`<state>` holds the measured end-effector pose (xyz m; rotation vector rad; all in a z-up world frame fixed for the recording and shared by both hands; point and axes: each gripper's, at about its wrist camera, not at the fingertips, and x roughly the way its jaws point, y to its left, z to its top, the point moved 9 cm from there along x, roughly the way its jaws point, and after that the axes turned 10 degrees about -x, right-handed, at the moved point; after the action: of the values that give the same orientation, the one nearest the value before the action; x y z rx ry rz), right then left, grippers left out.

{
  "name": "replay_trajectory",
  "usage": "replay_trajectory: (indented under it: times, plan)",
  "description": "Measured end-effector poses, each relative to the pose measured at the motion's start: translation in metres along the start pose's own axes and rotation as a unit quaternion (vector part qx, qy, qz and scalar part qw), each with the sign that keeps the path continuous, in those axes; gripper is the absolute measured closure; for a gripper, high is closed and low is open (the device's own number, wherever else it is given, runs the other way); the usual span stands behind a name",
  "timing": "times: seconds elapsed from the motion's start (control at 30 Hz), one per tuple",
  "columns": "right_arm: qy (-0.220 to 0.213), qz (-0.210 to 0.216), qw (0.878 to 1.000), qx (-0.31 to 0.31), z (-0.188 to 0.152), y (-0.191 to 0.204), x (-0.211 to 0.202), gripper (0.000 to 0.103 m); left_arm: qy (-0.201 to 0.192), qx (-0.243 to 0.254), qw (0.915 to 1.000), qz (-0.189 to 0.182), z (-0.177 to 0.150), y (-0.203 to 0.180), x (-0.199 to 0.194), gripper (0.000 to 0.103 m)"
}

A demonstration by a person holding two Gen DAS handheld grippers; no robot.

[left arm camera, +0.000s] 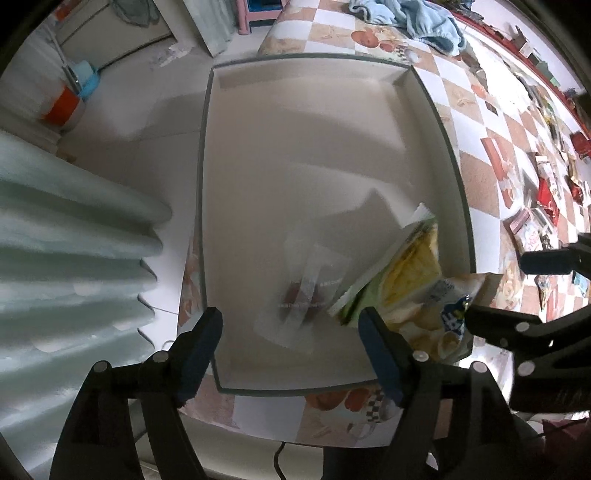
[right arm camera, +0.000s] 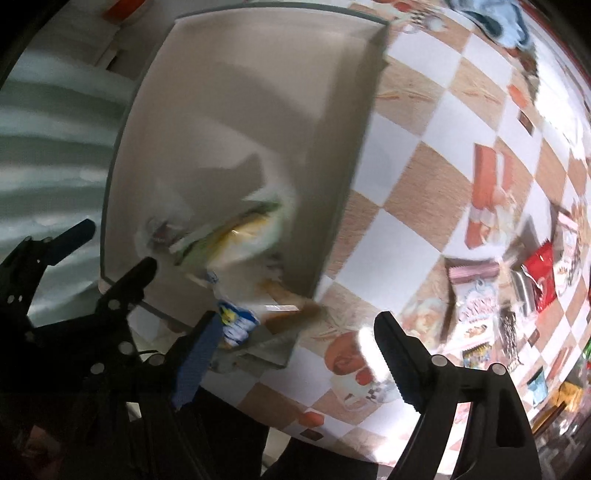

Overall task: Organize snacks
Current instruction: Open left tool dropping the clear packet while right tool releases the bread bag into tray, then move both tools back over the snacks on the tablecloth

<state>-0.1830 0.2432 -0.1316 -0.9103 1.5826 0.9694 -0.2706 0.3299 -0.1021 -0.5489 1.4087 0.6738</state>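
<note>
A large shallow white tray (left arm camera: 258,147) sits on the checkered table; it also shows in the right wrist view (right arm camera: 229,110). In its near right corner lie a green-yellow snack packet (left arm camera: 402,269), a blurred clear wrapper with red print (left arm camera: 306,291) and a white-blue snack bag (left arm camera: 447,310) over the rim. These show blurred in the right wrist view (right arm camera: 236,236). My left gripper (left arm camera: 291,343) is open and empty above the tray's near edge. My right gripper (right arm camera: 299,350) is open and empty at the tray's near right corner, by the white-blue bag (right arm camera: 236,325).
Several loose snack packets (right arm camera: 509,295) lie spread over the checkered tablecloth (right arm camera: 406,184) to the right of the tray. A blue cloth (left arm camera: 406,22) lies at the far end. A pale curtain (left arm camera: 66,258) hangs to the left.
</note>
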Motion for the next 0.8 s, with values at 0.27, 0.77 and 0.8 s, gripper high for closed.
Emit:
replay_trajectory:
  times: [0.27, 0.77, 0.8]
  plan:
    - [-0.004, 0.016, 0.997, 0.069, -0.04, -0.045, 0.002, 0.0, -0.014, 0.031, 0.9993, -0.012, 0.011, -0.028, -0.016, 0.024]
    - [-0.015, 0.031, 0.963, 0.267, -0.184, -0.151, 0.025, 0.0, 0.008, 0.166, 0.9839, -0.067, 0.001, -0.163, -0.036, 0.024]
    - [-0.015, 0.032, 0.96, 0.277, -0.191, -0.156, 0.026, 0.0, 0.013, 0.169, 0.9832, -0.068, -0.002, -0.171, -0.036, 0.024]
